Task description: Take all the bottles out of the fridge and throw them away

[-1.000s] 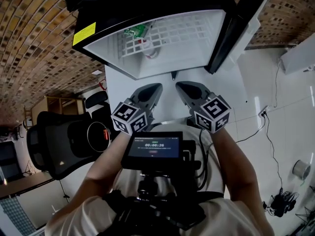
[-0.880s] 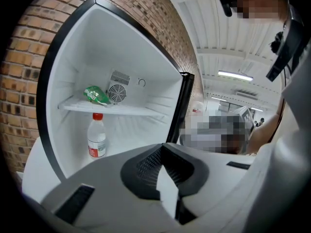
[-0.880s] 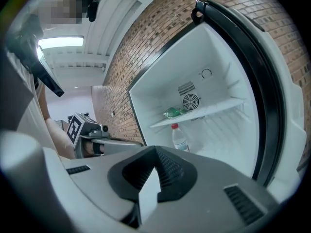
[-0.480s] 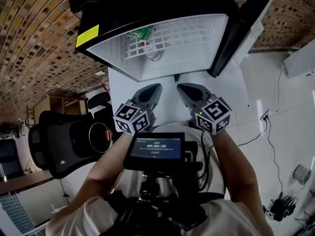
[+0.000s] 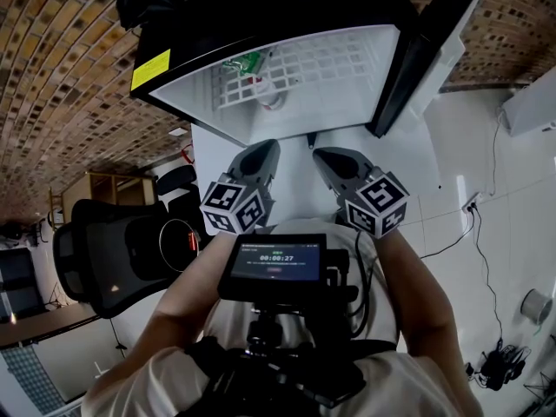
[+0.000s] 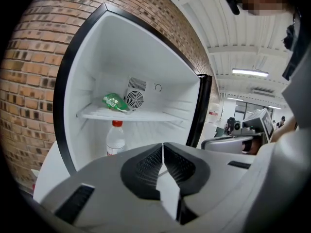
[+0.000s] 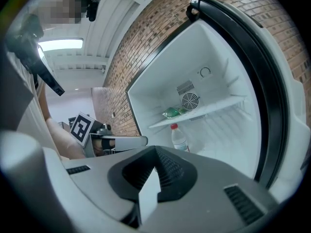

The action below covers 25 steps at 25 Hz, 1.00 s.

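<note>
Bright even light; ceiling strip lamp [image 6: 249,72] glares; fisheye bending, dark vignetted corners in gripper views.

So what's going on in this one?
A person faces an open fridge with a gripper in each hand, both empty. The right hand-held gripper is shut. The left hand-held gripper has just been opening its jaws a crack, with nothing between them. A red-capped bottle stands inside under the shelf, and a green packet lies on the shelf. The bottle is not yet grasped.
</note>
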Each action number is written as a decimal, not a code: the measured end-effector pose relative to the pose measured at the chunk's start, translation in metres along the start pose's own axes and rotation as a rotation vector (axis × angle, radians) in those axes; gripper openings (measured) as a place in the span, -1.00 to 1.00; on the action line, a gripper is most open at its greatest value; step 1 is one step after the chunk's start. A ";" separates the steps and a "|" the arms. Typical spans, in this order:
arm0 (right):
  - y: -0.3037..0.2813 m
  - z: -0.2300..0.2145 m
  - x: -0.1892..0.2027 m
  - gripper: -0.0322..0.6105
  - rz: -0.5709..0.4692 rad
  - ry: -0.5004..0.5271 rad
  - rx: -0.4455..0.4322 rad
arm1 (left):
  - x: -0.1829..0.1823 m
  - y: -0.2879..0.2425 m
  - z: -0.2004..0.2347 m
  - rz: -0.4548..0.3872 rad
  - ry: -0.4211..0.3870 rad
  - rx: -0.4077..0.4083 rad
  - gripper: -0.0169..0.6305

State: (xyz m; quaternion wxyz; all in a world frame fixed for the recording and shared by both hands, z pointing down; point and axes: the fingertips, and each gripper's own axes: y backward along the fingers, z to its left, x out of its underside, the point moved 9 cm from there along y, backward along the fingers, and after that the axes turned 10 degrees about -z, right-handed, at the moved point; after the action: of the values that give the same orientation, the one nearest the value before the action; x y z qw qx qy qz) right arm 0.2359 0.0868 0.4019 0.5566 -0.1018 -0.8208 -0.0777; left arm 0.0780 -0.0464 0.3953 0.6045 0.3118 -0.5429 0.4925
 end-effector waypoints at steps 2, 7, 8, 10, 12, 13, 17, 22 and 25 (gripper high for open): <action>0.000 -0.002 -0.001 -0.89 -0.001 0.000 0.001 | 0.000 -0.002 0.000 0.003 -0.009 -0.001 -0.88; 0.001 -0.007 -0.001 -0.89 -0.003 -0.002 0.005 | 0.003 -0.008 -0.001 0.013 -0.013 -0.004 -0.88; 0.001 -0.009 -0.001 -0.89 -0.001 -0.004 0.006 | 0.003 -0.009 -0.001 0.014 -0.012 -0.003 -0.88; 0.001 -0.011 -0.002 -0.89 0.000 -0.007 0.006 | 0.003 -0.012 -0.001 0.017 -0.012 -0.002 -0.88; 0.001 -0.013 -0.002 -0.89 0.000 -0.010 0.007 | 0.004 -0.014 0.001 0.021 -0.013 -0.011 -0.88; 0.000 -0.013 -0.001 -0.89 0.002 -0.011 0.007 | 0.005 -0.015 0.003 0.023 -0.016 -0.025 -0.88; 0.001 -0.015 -0.001 -0.89 0.012 -0.015 0.007 | 0.012 -0.030 0.028 0.023 -0.046 -0.150 -0.86; 0.012 -0.018 0.000 -0.89 0.037 0.003 0.028 | 0.036 -0.073 0.067 0.100 0.017 -0.261 0.10; 0.026 -0.025 -0.001 -0.89 0.044 0.005 0.058 | 0.047 -0.095 0.088 0.152 -0.015 -0.345 0.26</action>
State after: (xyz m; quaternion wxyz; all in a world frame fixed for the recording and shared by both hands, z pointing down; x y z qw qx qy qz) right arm 0.2652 0.1060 0.4107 0.5629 -0.1032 -0.8190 -0.0418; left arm 0.1321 -0.1449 0.4747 0.6061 0.1653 -0.6458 0.4339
